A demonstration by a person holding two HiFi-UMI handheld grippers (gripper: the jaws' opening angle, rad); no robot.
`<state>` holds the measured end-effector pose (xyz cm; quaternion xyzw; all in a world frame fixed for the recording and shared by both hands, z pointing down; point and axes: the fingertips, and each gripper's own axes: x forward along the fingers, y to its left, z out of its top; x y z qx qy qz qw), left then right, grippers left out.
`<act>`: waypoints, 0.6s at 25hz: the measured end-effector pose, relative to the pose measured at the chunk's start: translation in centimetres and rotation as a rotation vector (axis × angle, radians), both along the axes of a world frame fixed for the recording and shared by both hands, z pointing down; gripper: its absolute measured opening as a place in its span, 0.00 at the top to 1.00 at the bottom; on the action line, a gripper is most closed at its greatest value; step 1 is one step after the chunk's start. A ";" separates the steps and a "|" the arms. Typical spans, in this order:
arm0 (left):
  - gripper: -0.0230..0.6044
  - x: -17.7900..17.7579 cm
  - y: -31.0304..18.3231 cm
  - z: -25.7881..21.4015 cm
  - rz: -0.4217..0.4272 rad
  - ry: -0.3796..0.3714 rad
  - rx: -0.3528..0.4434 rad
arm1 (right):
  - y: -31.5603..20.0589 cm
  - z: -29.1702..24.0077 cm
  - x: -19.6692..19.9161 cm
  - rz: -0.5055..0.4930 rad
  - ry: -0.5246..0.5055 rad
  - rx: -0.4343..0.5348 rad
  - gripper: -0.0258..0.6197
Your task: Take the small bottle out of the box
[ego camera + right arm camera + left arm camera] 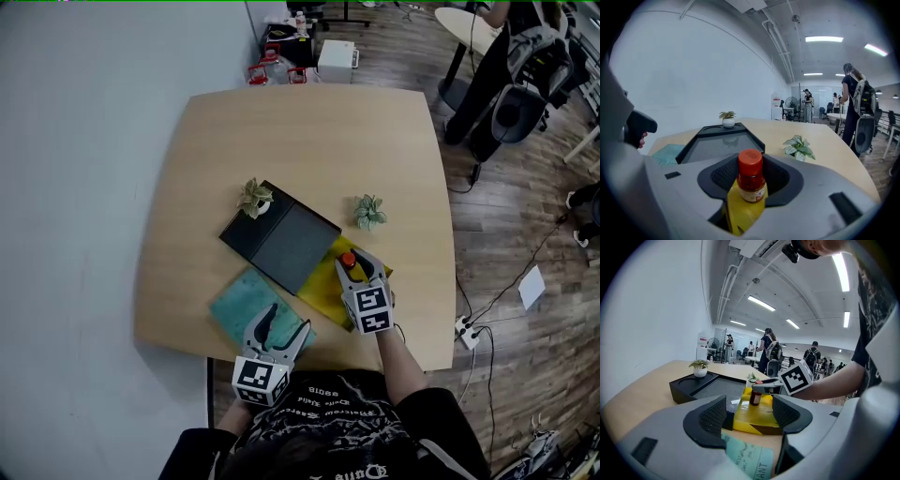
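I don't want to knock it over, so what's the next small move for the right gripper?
Probably lift straight up: the right gripper looks closed on both sides of the small bottle, which stands upright in the yellow box.

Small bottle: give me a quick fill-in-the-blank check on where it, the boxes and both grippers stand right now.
1. The small bottle is clamped between the jaws of the ___ gripper.
2. Under it lies the ___ box.
3. The left gripper, jaws apart, holds ___.
4. One potted plant stands in a corner of the ___ tray.

Missing words: right; yellow; nothing; black.
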<state>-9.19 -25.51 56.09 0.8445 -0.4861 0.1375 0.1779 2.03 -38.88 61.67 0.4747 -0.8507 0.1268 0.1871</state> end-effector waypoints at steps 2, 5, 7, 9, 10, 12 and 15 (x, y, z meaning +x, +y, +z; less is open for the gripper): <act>0.46 0.1 0.1 0.1 0.006 -0.004 -0.002 | 0.1 -0.2 0.0 -0.003 0.012 0.004 0.72; 0.46 0.1 0.2 0.1 0.006 -0.008 -0.002 | 0.4 -1.2 -0.1 -0.013 0.017 0.028 0.72; 0.46 0.0 0.3 0.1 -0.001 -0.008 -0.003 | 0.5 -1.9 -0.2 -0.016 0.011 0.043 0.72; 0.46 -0.1 0.3 0.0 -0.008 -0.007 -0.001 | 0.7 -2.6 -0.2 -0.018 0.005 0.053 0.72; 0.46 -0.2 0.4 0.0 -0.010 -0.005 0.001 | 0.7 -3.0 -0.2 -0.020 0.001 0.059 0.72; 0.46 -0.3 0.5 0.0 -0.014 -0.002 0.000 | 0.9 -4.0 -0.4 -0.023 -0.010 0.071 0.72; 0.46 -0.2 0.6 -0.1 -0.014 0.003 0.005 | 1.1 -5.5 -0.6 -0.030 -0.019 0.098 0.72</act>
